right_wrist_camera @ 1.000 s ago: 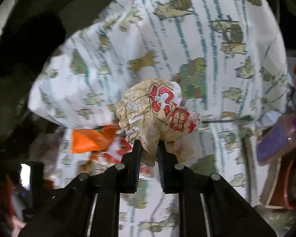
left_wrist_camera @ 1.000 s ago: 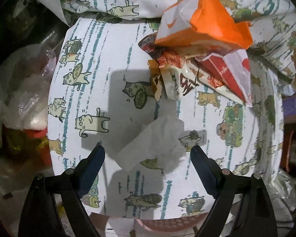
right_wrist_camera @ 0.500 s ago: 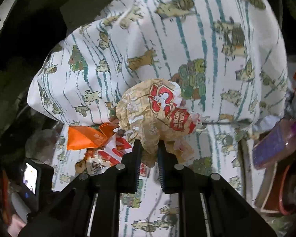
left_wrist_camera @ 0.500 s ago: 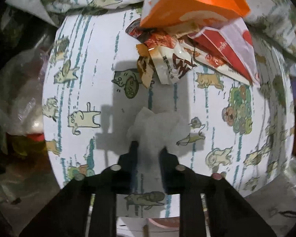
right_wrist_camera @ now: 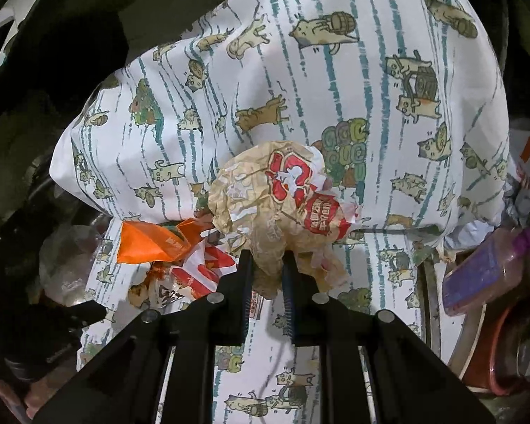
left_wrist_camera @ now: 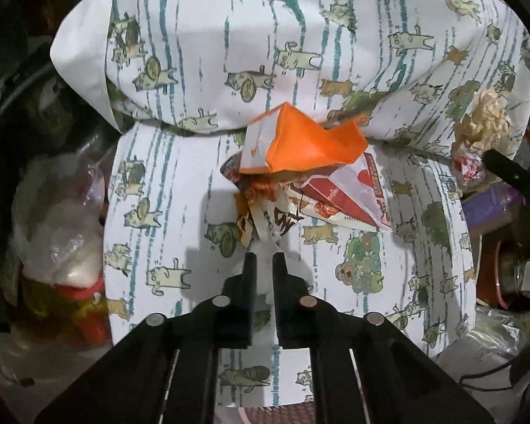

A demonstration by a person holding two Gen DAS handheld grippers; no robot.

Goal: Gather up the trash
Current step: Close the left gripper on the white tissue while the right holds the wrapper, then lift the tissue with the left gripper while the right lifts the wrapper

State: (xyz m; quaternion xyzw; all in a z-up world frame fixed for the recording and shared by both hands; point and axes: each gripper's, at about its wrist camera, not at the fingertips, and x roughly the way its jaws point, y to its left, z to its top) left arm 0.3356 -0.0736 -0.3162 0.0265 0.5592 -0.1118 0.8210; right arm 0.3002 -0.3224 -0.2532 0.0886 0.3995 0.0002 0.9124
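The left gripper (left_wrist_camera: 264, 258) has just closed its jaws on a white tissue (left_wrist_camera: 264, 304), which now sits pinched between the two black fingers and shows as a pale strip in the narrow gap, hanging clear above the cat-print cloth (left_wrist_camera: 180, 183) that covers the surface below. Just beyond the fingertips, on that cloth, lies a heap of trash: an orange carton (left_wrist_camera: 300, 141) on top, a red-and-white wrapper (left_wrist_camera: 349, 198) beside and under it toward the right, and a crumpled snack packet (left_wrist_camera: 275, 219) nearest the gripper. Behind the heap the cloth rises in a padded fold. To the left of the cloth, off its edge, sits a clear plastic bag (left_wrist_camera: 60, 233) with something red and yellow under it. The right gripper (right_wrist_camera: 267, 258) is clenched on a crumpled brown paper ball (right_wrist_camera: 279, 205) with red print, the paper bulging above and around the fingertips, held up over the same cloth (right_wrist_camera: 335, 70). In the right wrist view the carton (right_wrist_camera: 152, 240) and the wrapper (right_wrist_camera: 201, 272) lie on the cloth to the left of the ball and lower. To the right of the cloth, past its edge, is a purple packet (right_wrist_camera: 484, 268). In the left wrist view the ball (left_wrist_camera: 480, 134) appears at the far right of the cloth, with a dark finger of the right gripper beside it.
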